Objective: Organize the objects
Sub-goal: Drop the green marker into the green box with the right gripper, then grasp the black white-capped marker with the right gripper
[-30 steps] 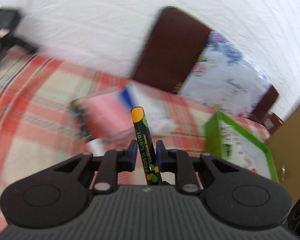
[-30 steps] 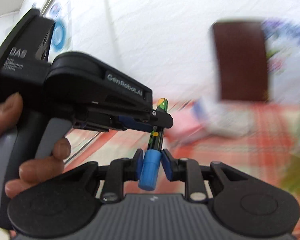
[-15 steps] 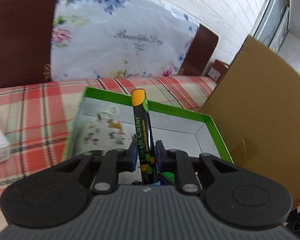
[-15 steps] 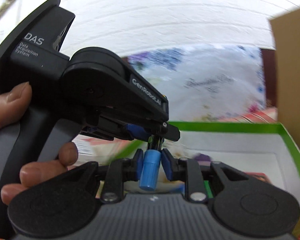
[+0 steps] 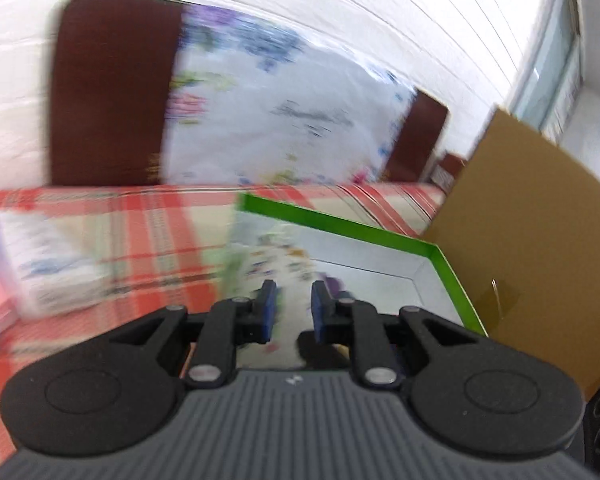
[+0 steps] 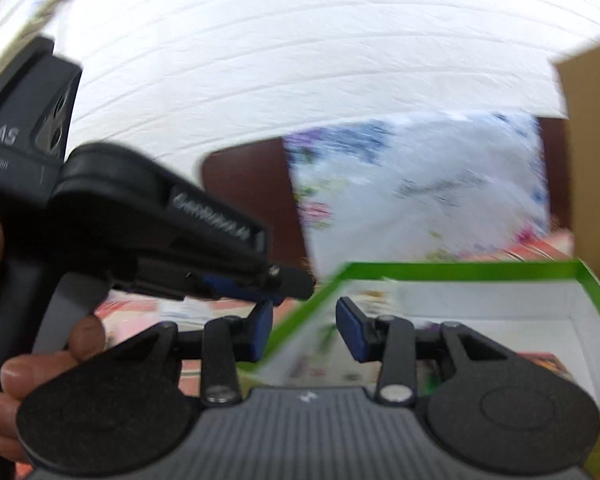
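Observation:
A green-rimmed box (image 5: 340, 222) with a white printed inside lies on the plaid cloth; it also shows in the right wrist view (image 6: 460, 270). My left gripper (image 5: 291, 312) is open and empty over the box's near part. My right gripper (image 6: 304, 330) is open and empty above the box's left rim. The left gripper's body (image 6: 148, 240) and the hand holding it fill the left of the right wrist view. The marker is not visible in either view. Both views are blurred.
A brown cardboard sheet (image 5: 540, 216) stands right of the box. A white packet (image 5: 40, 264) lies left on the red plaid cloth (image 5: 148, 216). A floral cushion (image 5: 276, 120) and dark chair backs (image 5: 108, 92) stand behind, before a white wall.
Both grippers have opened: the left let go of the black marker and the right let go of its blue cap end. The left view has tilted up and left.

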`<state>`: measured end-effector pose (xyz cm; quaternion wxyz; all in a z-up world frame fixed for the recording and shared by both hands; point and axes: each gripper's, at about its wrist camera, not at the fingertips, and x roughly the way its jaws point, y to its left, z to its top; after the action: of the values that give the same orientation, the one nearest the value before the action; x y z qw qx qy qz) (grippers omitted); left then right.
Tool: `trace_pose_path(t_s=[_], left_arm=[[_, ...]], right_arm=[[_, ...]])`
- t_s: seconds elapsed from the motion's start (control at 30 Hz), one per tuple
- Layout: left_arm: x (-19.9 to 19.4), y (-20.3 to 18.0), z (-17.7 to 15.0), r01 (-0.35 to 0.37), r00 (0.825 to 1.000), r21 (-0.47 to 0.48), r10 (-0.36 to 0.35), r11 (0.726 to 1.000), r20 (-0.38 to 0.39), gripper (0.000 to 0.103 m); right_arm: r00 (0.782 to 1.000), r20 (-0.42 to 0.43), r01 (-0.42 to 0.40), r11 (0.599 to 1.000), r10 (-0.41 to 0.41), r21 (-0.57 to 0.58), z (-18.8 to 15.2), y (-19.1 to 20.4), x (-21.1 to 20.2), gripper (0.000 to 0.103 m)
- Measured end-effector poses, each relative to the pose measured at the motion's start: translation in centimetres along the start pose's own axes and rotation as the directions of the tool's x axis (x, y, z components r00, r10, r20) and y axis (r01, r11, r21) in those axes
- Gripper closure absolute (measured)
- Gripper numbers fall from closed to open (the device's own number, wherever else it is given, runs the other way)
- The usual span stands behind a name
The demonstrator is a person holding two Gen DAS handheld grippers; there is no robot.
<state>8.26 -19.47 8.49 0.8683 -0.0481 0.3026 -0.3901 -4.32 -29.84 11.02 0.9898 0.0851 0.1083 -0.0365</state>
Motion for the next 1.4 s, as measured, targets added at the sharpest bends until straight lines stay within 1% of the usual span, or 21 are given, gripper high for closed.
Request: trace_pose_path(t_s=[0.1, 0.17, 0.27, 0.3, 0.37, 0.47, 0.6, 0.67, 0.7, 0.77, 0.8, 0.87, 0.93, 0.97, 1.0, 1.03, 1.07, 1.17, 1.2, 1.3, 1.4], left_arm=[[-3.3, 4.6, -1.6, -0.080, 0.997, -0.105, 0.082, 0.991, 0.014, 0.081], [-5.2, 8.3, -2.7, -0.163, 0.986, -0.186, 0.166, 0.969, -0.003, 0.081], [-7.3, 13.7, -4.2, -0.303, 0.952, -0.305, 0.300, 0.903, -0.059, 0.082], [-8.0, 15.3, -4.7, -0.334, 0.941, -0.345, 0.330, 0.877, -0.071, 0.082], [-9.2, 18.2, -5.2, -0.363, 0.928, -0.420, 0.362, 0.832, -0.084, 0.082], [-10.1, 20.8, -5.5, -0.370, 0.922, -0.484, 0.379, 0.793, -0.085, 0.082], [-9.6, 22.5, -5.0, -0.341, 0.932, -0.521, 0.352, 0.783, -0.081, 0.081], [-8.6, 22.9, -4.2, -0.329, 0.937, -0.520, 0.339, 0.788, -0.080, 0.080], [-8.7, 23.2, -4.4, -0.323, 0.940, -0.525, 0.332, 0.788, -0.079, 0.073], [-8.1, 23.5, -4.2, -0.307, 0.945, -0.550, 0.316, 0.776, -0.081, 0.061], [-8.3, 23.4, -4.4, -0.292, 0.949, -0.564, 0.306, 0.772, -0.072, 0.055], [-8.4, 23.0, -4.3, -0.281, 0.952, -0.566, 0.298, 0.775, -0.064, 0.049], [-8.4, 22.4, -4.6, -0.281, 0.953, -0.559, 0.296, 0.780, -0.067, 0.049], [-8.6, 22.1, -4.8, -0.277, 0.954, -0.558, 0.291, 0.782, -0.066, 0.052], [-8.7, 21.8, -5.0, -0.275, 0.956, -0.556, 0.286, 0.784, -0.069, 0.058], [-8.8, 21.4, -5.2, -0.287, 0.953, -0.551, 0.295, 0.783, -0.077, 0.066], [-9.1, 20.9, -5.4, -0.302, 0.948, -0.541, 0.307, 0.785, -0.085, 0.081], [-9.8, 19.5, -5.3, -0.269, 0.958, -0.545, 0.278, 0.794, -0.068, 0.081], [-9.9, 18.7, -4.9, -0.259, 0.961, -0.533, 0.270, 0.805, -0.059, 0.082], [-9.7, 15.3, -3.4, -0.223, 0.969, -0.471, 0.245, 0.854, -0.016, 0.083], [-8.3, 11.2, -1.8, -0.171, 0.982, -0.392, 0.190, 0.904, 0.010, 0.084]], right_arm=[[0.994, -0.039, -0.107, 0.992, 0.105, -0.063, -0.7, 3.5, 0.3, 0.066], [0.977, -0.098, -0.198, 0.974, 0.187, -0.107, -1.4, 6.2, 0.9, 0.066], [0.918, -0.241, -0.351, 0.929, 0.316, -0.117, -2.2, 9.3, 4.0, 0.063], [0.900, -0.280, -0.378, 0.918, 0.334, -0.121, -2.9, 10.7, 5.1, 0.062], [0.882, -0.333, -0.405, 0.898, 0.333, -0.173, -3.9, 13.2, 7.3, 0.059], [0.860, -0.395, -0.428, 0.879, 0.323, -0.212, -5.1, 16.9, 10.0, 0.058], [0.847, -0.448, -0.408, 0.890, 0.287, -0.201, -5.1, 18.2, 15.2, 0.061], [0.841, -0.465, -0.398, 0.899, 0.277, -0.184, -5.0, 18.2, 17.1, 0.073], [0.838, -0.469, -0.398, 0.901, 0.281, -0.173, -5.1, 18.2, 17.4, 0.081], [0.833, -0.473, -0.402, 0.902, 0.288, -0.159, -4.9, 18.0, 17.2, 0.083], [0.824, -0.479, -0.407, 0.903, 0.301, -0.134, -4.7, 17.8, 16.9, 0.083], [0.791, -0.497, -0.424, 0.905, 0.357, -0.024, -4.6, 16.9, 16.2, 0.083], [0.753, -0.506, -0.434, 0.896, 0.420, 0.098, -4.5, 16.1, 15.4, 0.083], [0.738, -0.503, -0.441, 0.885, 0.450, 0.145, -4.6, 15.8, 14.8, 0.083], [0.729, -0.496, -0.450, 0.877, 0.471, 0.172, -4.6, 15.6, 14.2, 0.083], [0.736, -0.488, -0.448, 0.878, 0.470, 0.170, -4.6, 15.6, 13.4, 0.083], [0.750, -0.479, -0.443, 0.884, 0.456, 0.148, -4.6, 15.5, 12.6, 0.083], [0.776, -0.448, -0.440, 0.890, 0.445, 0.122, -4.0, 14.4, 10.5, 0.083], [0.789, -0.431, -0.436, 0.893, 0.438, 0.110, -3.7, 14.0, 9.8, 0.083], [0.848, -0.355, -0.404, 0.913, 0.395, 0.052, -2.3, 12.5, 7.6, 0.083], [0.903, -0.273, -0.343, 0.939, 0.332, 0.006, -0.9, 10.0, 5.5, 0.082]])
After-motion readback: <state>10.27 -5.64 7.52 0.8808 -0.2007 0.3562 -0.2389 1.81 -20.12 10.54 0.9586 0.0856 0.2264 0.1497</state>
